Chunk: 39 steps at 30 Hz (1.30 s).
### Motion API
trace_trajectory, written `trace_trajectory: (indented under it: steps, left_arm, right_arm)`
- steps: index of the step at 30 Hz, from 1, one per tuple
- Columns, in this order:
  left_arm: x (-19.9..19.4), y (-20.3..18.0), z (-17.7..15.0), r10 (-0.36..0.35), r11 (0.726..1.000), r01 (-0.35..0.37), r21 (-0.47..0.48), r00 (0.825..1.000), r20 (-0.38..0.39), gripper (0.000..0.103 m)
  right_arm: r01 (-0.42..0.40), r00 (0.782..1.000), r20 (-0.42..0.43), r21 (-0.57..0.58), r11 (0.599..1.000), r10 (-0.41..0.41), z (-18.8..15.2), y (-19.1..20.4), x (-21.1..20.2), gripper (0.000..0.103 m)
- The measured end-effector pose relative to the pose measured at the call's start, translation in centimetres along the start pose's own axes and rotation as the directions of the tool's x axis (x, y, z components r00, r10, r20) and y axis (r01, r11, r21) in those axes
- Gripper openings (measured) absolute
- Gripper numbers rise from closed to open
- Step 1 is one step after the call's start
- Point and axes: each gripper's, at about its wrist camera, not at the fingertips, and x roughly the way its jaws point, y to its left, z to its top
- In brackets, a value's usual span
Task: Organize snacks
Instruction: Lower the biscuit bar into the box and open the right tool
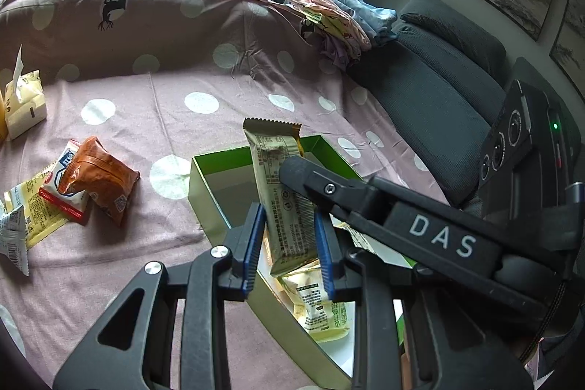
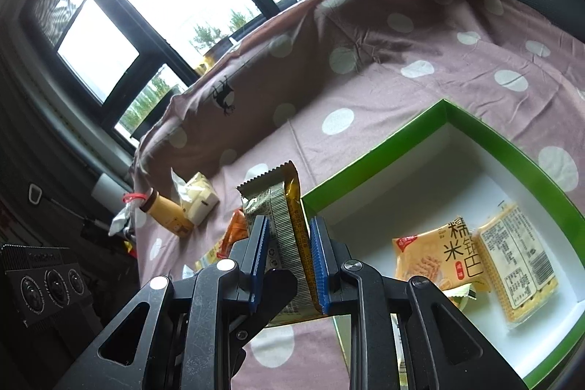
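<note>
A long gold-and-beige snack bar wrapper [image 1: 281,192] stands upright between both grippers above the green box [image 1: 199,185]. My left gripper [image 1: 290,243] is shut on its lower part. My right gripper [image 2: 289,262] is shut on the same bar [image 2: 281,207]; its finger crosses the left wrist view [image 1: 310,178]. The box [image 2: 369,163], white inside, holds a yellow rice-cracker pack [image 2: 438,254] and a clear cracker pack [image 2: 519,262]. Several loose snacks lie on the pink dotted sheet: an orange pack [image 1: 100,178], a red-and-white pack [image 1: 60,185].
A tissue pack [image 1: 25,101] and a brown bottle [image 2: 166,211] lie at the sheet's far side. Folded clothes [image 1: 340,21] sit on the ridge beside dark grey cushions [image 1: 438,83]. Windows run behind the bed.
</note>
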Motion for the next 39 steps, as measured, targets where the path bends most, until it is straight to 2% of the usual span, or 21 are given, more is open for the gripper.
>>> trace_trajectory:
  steps: [5, 15, 21, 39]
  left_arm:
    - [1.4, -0.6, 0.0, -0.032, 0.999, 0.032, 0.005, 0.999, -0.038, 0.025]
    - [4.2, -1.9, 0.1, -0.052, 0.998, 0.054, 0.021, 0.992, -0.112, 0.025]
    - [6.0, -2.0, 0.0, -0.072, 0.997, 0.073, -0.001, 0.985, -0.156, 0.025]
    - [8.5, -2.2, -0.5, -0.075, 0.997, 0.073, -0.016, 0.967, -0.243, 0.025]
  right_arm:
    - [0.034, 0.999, 0.002, 0.028, 0.999, -0.034, 0.3, -1.3, -0.2, 0.023]
    - [0.077, 0.997, -0.015, 0.088, 0.993, -0.076, 0.7, -4.2, -0.2, 0.024]
    - [0.115, 0.993, -0.039, 0.136, 0.984, -0.111, 0.7, -5.8, 0.1, 0.024]
    - [0.177, 0.981, -0.114, 0.190, 0.966, -0.157, 0.7, -8.5, 1.5, 0.024]
